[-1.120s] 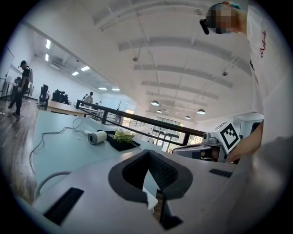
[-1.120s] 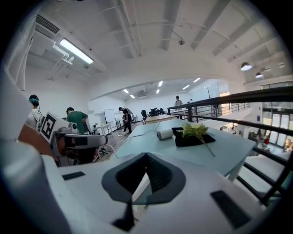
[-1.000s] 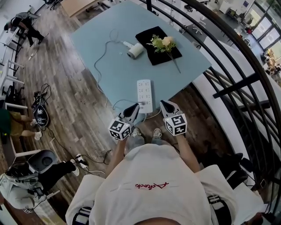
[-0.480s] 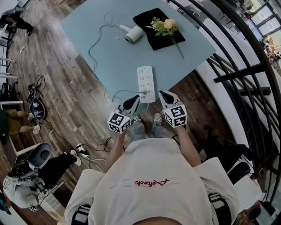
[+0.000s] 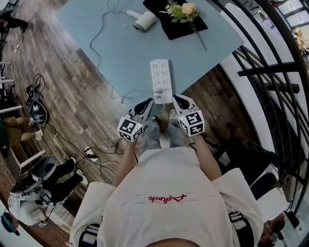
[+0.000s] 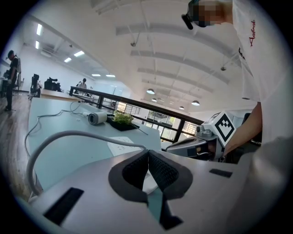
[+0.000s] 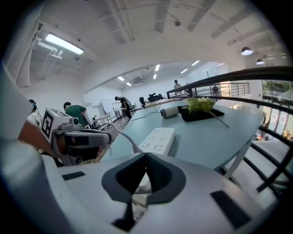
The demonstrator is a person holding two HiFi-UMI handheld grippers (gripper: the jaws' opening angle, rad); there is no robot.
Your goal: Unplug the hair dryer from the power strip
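Pale blue-grey tabletop (image 5: 120,53) fills the ground ahead of both claws, with its near corner just beyond their tips. On the far side of it from the claws lies a black rectangular mat (image 5: 169,30) carrying a sprig of yellow-green flowers (image 5: 183,9). Beside that mat, towards the left claw's side, the white barrel-shaped hair dryer (image 5: 144,20) lies on its side, well away from either claw.

A long white plastic power strip (image 5: 161,77) lies lengthwise straight ahead, between the lines of the two claws, its near end just in front of the tips. The dryer's thin pale-grey cord (image 5: 98,38) leaves the dryer and sweeps wide along the table edge on the left claw's side. It then loops back to a small white plug (image 5: 159,90) seated at the strip's near end.

Left claw (image 5: 147,103): pads pressed together, nothing between them. Right claw (image 5: 175,98): pads also meet at the tip, empty. Both hover short of the strip, touching nothing.

Handling, my read: the plug is small, hard, smooth plastic and probably sits snugly. The strip looks light and would likely slide or lift if I pull without pinning it. I'd press the strip's body down with the right claw and pinch the plug across its sides with the left. I'd keep off the cord, which is soft and could strain where it enters the plug. Both claws need opening first.
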